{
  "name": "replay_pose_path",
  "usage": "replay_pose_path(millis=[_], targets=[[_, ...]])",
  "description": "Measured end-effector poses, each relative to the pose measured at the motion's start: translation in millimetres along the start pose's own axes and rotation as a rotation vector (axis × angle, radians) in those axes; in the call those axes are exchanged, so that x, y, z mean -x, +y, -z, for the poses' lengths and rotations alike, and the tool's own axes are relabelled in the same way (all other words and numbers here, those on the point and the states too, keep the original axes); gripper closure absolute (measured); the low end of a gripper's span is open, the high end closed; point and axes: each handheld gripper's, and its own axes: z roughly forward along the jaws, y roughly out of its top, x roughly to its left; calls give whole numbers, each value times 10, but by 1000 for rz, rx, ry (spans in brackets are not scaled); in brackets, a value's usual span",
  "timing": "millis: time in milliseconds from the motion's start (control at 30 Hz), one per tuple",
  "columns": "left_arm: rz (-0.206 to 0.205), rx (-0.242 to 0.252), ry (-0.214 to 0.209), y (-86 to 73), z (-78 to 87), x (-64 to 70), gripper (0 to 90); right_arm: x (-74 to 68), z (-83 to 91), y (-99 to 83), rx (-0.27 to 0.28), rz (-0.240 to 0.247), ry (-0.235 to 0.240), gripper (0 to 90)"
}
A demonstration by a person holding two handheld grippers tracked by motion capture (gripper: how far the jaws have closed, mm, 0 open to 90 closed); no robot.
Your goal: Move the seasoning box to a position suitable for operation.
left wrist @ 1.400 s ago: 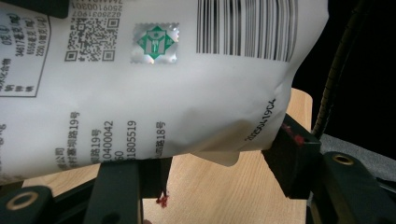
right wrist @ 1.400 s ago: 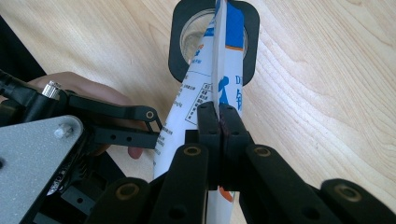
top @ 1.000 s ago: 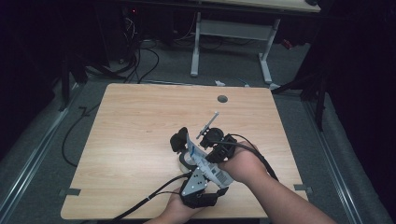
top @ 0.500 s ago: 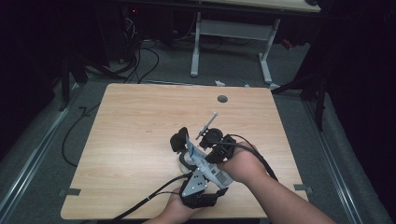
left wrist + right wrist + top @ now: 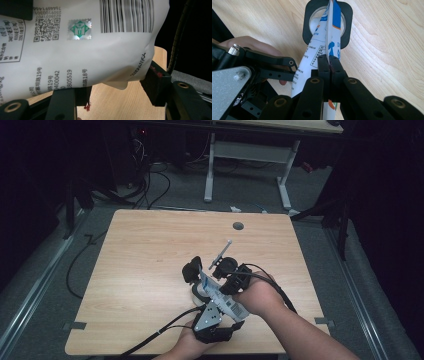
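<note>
Near the front edge of the tabletop [image 5: 140, 260], right of its middle, a white printed pouch [image 5: 82, 42] is held up between both tools, the left gripper [image 5: 117, 92] clamped across its lower edge and the right gripper [image 5: 328, 65] pinched shut on its thin side, above a black-framed cup [image 5: 312, 17].

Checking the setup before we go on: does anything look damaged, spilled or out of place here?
Nothing spilled or torn. The white pouch is held between both tongs, the right tongs pinching its edge above a black-rimmed holder. Small red marks on the left tongs' pads look like wear.
</note>
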Motion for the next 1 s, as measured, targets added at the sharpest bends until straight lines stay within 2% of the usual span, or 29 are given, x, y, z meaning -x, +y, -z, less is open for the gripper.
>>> replay_pose_path(millis=[500, 1000], targets=[[-50, 1, 13, 14, 5, 4, 458, -7, 9, 17, -2, 0, -11, 898], [-53, 16, 13, 30, 15, 11, 460, -4, 15, 35, -4, 5, -16, 898]])
